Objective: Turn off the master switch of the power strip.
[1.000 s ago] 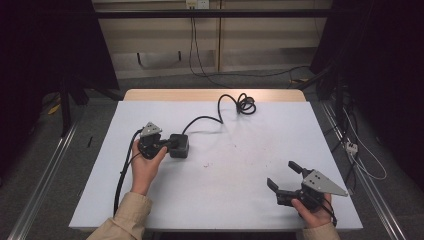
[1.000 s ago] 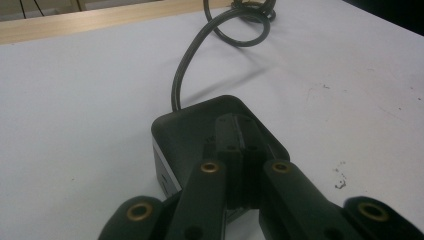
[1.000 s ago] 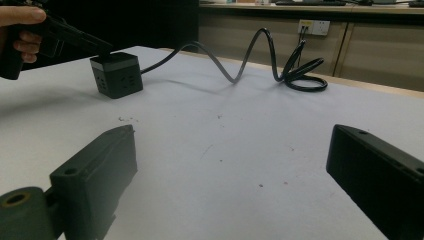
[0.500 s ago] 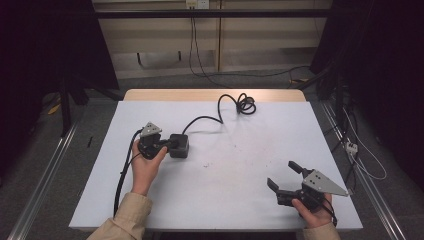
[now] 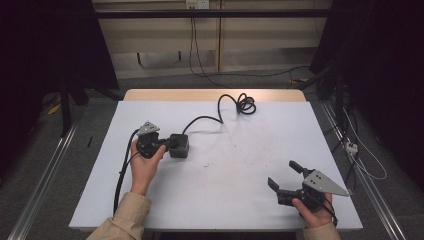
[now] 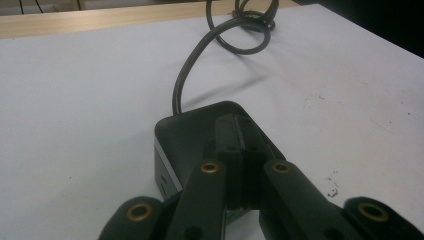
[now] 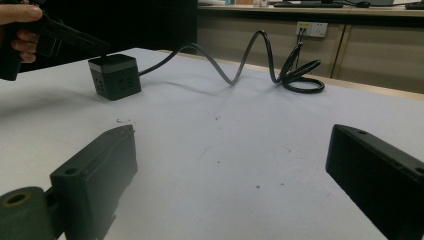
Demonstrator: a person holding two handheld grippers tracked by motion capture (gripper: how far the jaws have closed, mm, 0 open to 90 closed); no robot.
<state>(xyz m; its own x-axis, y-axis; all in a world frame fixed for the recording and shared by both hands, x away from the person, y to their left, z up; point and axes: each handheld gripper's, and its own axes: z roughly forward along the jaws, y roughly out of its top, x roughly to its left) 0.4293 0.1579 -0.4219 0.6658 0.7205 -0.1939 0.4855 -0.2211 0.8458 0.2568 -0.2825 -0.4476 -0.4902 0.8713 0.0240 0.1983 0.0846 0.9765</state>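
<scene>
Nothing has moved since the earlier frames. Nearest, the right gripper (image 5: 286,176) rests at the table's (image 5: 240,200) front right, jaws spread wide. Farther left, the left gripper (image 5: 167,144) has its jaws pressed together atop the black cube (image 5: 179,146), whose cable (image 5: 220,117) coils toward the far edge.

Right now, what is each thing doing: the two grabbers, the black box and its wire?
left gripper: fingers closed together, lying on top of the black box.
right gripper: fingers wide open, holding nothing, above the table.
black box: sitting flat on the white table.
cable: joined to the box, lying slack, looped in a coil near the far edge.
</scene>
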